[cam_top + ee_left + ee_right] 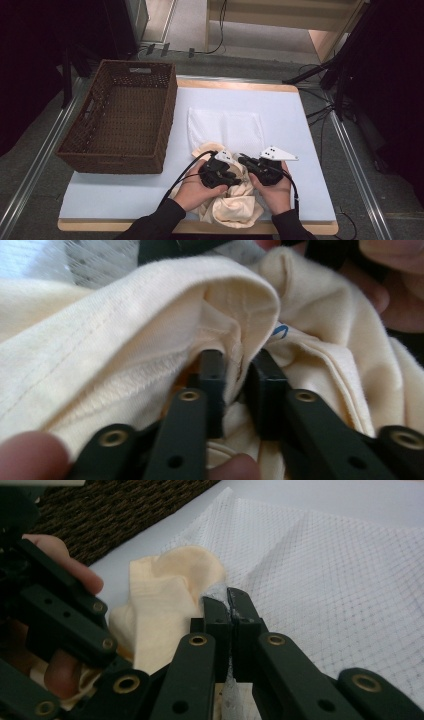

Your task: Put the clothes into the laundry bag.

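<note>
I see a cream garment (235,202) with a small blue mark (281,331), a white diamond-mesh bag (225,127), a dark brown woven basket (122,117), a pale blue mat (295,125)

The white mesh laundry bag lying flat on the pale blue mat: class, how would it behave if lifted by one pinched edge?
The white mesh laundry bag would probably hang limp, since it lies creased and flat. Its open netting suggests it is light. The right gripper pinches an edge, which bunches, so it likely crumples easily.
</note>
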`<state>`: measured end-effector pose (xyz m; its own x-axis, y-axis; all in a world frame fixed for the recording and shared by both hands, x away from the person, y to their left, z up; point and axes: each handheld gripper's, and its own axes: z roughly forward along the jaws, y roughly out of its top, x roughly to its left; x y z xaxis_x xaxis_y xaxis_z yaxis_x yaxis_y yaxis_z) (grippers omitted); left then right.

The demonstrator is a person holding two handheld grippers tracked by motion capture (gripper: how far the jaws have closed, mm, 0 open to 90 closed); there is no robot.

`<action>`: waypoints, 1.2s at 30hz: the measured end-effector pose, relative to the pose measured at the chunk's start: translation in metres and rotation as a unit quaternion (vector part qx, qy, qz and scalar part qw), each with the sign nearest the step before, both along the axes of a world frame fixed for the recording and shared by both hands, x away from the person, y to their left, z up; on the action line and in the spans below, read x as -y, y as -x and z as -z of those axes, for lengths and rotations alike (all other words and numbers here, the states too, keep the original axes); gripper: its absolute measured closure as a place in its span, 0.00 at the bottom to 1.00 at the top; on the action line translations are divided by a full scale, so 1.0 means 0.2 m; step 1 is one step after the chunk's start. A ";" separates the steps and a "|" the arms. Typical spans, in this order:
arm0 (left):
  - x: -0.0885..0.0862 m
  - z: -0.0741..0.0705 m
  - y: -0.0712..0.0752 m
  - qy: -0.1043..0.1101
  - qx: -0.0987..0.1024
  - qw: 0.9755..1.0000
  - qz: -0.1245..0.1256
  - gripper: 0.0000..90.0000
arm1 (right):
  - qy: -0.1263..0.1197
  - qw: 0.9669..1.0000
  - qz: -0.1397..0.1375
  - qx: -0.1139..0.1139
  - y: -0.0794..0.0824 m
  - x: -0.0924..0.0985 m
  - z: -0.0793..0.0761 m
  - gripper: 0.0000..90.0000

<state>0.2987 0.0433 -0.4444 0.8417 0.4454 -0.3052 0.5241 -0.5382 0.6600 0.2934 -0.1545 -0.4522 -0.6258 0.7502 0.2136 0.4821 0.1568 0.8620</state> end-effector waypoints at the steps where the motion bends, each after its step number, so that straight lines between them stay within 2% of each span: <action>1: -0.02 -0.02 0.00 0.019 0.004 1.000 -0.008 0.71 | -0.001 1.000 0.000 0.001 0.00 0.00 0.00 0.99; 3: -0.08 -0.08 0.00 0.051 0.027 0.998 -0.035 0.58 | -0.003 1.000 0.002 0.002 0.00 0.00 0.00 0.99; 4: -0.12 -0.12 0.00 0.061 0.042 0.996 -0.048 0.53 | -0.003 1.000 0.002 0.002 0.00 0.01 -0.01 0.99; 6: -0.19 -0.18 -0.01 0.071 0.069 0.991 -0.086 0.45 | -0.005 1.000 0.004 0.001 0.00 0.02 -0.01 0.99; 7: -0.22 -0.20 -0.03 0.066 0.079 0.989 -0.108 0.41 | -0.005 1.000 0.005 0.001 0.00 0.02 0.00 0.99; 9: -0.26 -0.19 -0.07 0.038 0.091 0.985 -0.143 0.33 | -0.005 1.000 0.006 -0.002 0.00 0.03 -0.01 0.99; 10: -0.27 -0.17 -0.09 0.027 0.085 0.984 -0.152 0.30 | -0.006 1.000 0.007 -0.002 0.00 0.03 -0.01 0.99; 12: -0.26 -0.11 -0.14 0.000 0.064 0.985 -0.159 0.25 | -0.006 1.000 0.005 -0.001 0.00 0.03 -0.01 0.99; 13: -0.25 -0.07 -0.16 -0.011 0.048 0.987 -0.152 0.23 | -0.006 1.000 0.005 -0.001 0.00 0.02 -0.01 0.99; 14: -0.23 -0.03 -0.18 -0.023 0.022 0.990 -0.137 0.22 | -0.005 1.000 0.005 -0.002 0.00 0.02 -0.01 0.99; 15: -0.22 0.00 -0.19 -0.038 0.010 0.991 -0.126 0.23 | -0.004 1.000 0.004 -0.001 0.00 0.02 -0.01 0.99; 16: -0.20 0.03 -0.19 -0.059 0.019 0.990 -0.125 0.29 | -0.004 1.000 0.004 -0.001 0.00 0.02 -0.01 0.99; 17: -0.18 0.05 -0.18 -0.084 0.028 0.989 -0.121 0.44 | -0.005 1.000 0.004 -0.003 0.00 0.02 -0.01 0.99; 18: -0.18 0.05 -0.18 -0.088 0.029 0.990 -0.111 0.59 | -0.004 1.000 0.004 -0.004 0.00 0.02 0.00 0.99; 19: -0.18 0.04 -0.17 -0.079 0.024 0.991 -0.106 0.74 | -0.001 1.000 0.004 -0.003 0.00 0.02 0.00 0.99; 20: -0.19 0.02 -0.16 -0.073 0.024 0.992 -0.101 0.84 | -0.002 1.000 0.003 -0.003 0.00 0.02 0.00 0.99; 21: -0.19 0.00 -0.15 -0.061 0.024 0.993 -0.102 0.88 | -0.002 1.000 0.004 -0.002 0.00 0.03 0.00 0.99; 23: -0.21 -0.04 -0.13 -0.031 0.020 0.995 -0.087 0.92 | -0.004 1.000 0.006 -0.004 0.00 0.03 0.00 0.99; 26: -0.20 -0.10 -0.06 0.002 0.033 0.998 -0.055 0.92 | -0.005 1.000 0.008 -0.004 -0.01 0.03 0.00 0.99; 28: -0.17 -0.13 -0.02 0.023 0.029 0.999 -0.028 0.91 | -0.005 1.000 0.010 -0.004 -0.01 0.03 0.00 0.99; 30: -0.14 -0.13 0.00 0.046 0.018 0.999 0.001 0.91 | -0.004 1.000 0.011 -0.006 -0.02 0.03 0.01 0.99; 32: -0.09 -0.11 0.02 0.049 0.003 0.998 0.026 0.90 | -0.007 1.000 0.013 -0.008 -0.02 0.02 0.01 0.99; 33: -0.07 -0.09 0.02 0.037 0.004 0.999 0.031 0.89 | -0.009 1.000 0.013 -0.009 -0.02 0.02 0.01 0.99; 36: -0.02 -0.04 0.00 -0.009 0.003 1.000 0.007 0.87 | -0.013 1.000 0.012 -0.005 -0.02 0.02 0.00 0.99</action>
<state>0.2988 0.0480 -0.4369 0.8496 0.4390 -0.2925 0.5129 -0.5580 0.6524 0.2969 -0.1578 -0.4519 -0.6060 0.7588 0.2389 0.4943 0.1238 0.8605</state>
